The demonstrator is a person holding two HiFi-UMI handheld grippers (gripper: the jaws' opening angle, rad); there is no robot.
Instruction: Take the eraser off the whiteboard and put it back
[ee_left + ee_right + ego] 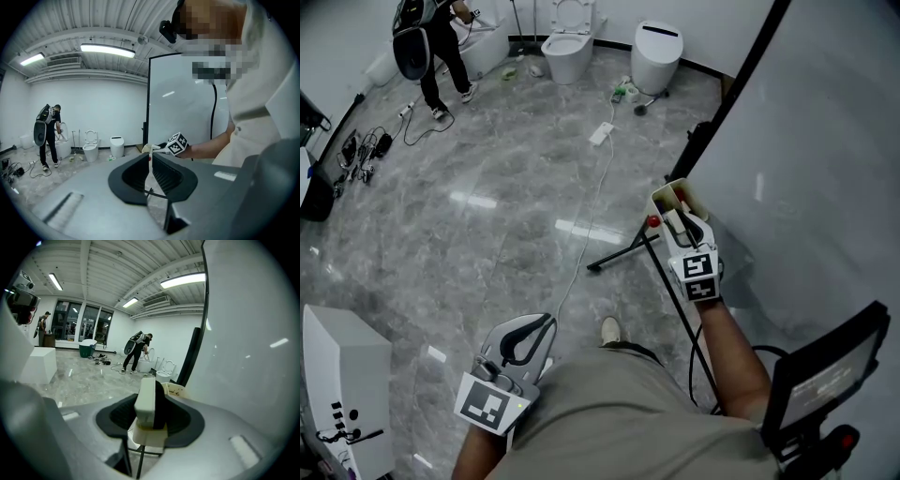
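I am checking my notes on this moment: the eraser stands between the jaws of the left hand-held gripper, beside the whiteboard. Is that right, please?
Not quite. The eraser stands between the jaws of the right hand-held gripper, not the left, beside the whiteboard. The right gripper view shows it. The left hand-held gripper has nothing between its jaws.

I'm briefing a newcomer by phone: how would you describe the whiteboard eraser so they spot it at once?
Start at the white whiteboard with its black frame, on the right. Beside it is the right gripper, and upright between its dark jaws stands the eraser. It is a cream rectangular block with one black face, pale against the dark jaws around it.
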